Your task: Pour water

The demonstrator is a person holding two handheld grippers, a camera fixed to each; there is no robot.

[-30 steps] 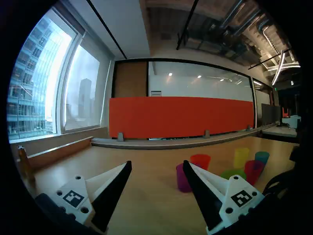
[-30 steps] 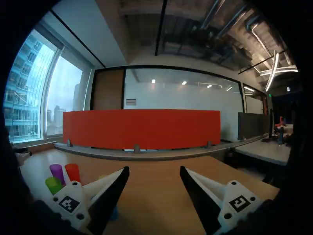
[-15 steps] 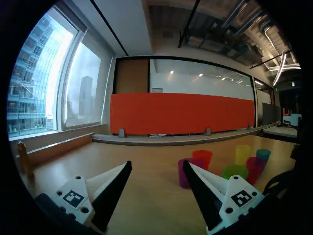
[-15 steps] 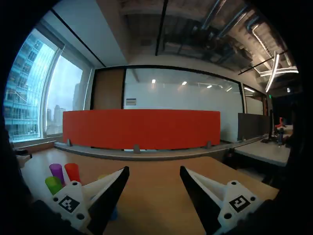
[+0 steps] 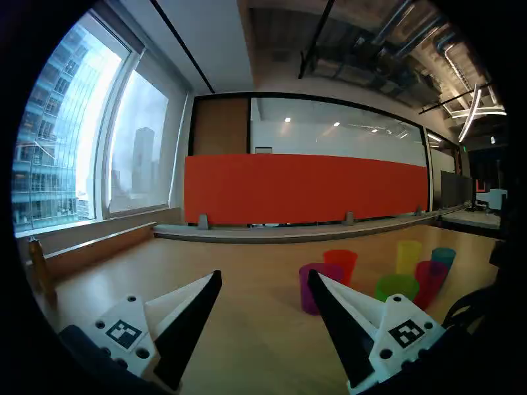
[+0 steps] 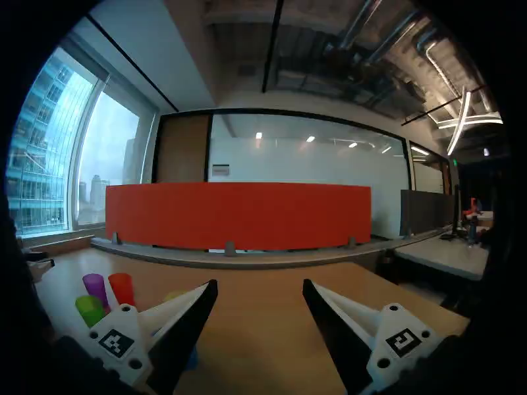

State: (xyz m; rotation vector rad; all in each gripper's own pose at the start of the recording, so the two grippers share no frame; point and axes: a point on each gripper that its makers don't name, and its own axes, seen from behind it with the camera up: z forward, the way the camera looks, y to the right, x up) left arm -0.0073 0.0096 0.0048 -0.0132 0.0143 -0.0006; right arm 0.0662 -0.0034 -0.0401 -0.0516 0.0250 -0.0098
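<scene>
Several coloured plastic cups stand in a cluster on the wooden table. In the left gripper view a purple cup is nearest, partly behind my right finger, with a red cup, a green cup, a yellow cup, a magenta cup and a teal cup around it. My left gripper is open and holds nothing, a little short of them. In the right gripper view the purple cup, red cup and green cup sit at the left. My right gripper is open over bare table.
The wooden table runs back to an orange divider panel on a grey rail. A raised wooden ledge lines the left side under tall windows. Another desk with small items stands at the far right.
The left gripper's view has shifted slightly, so the cups sit a little lower and closer. The right gripper has stayed almost still. Both stay open.
</scene>
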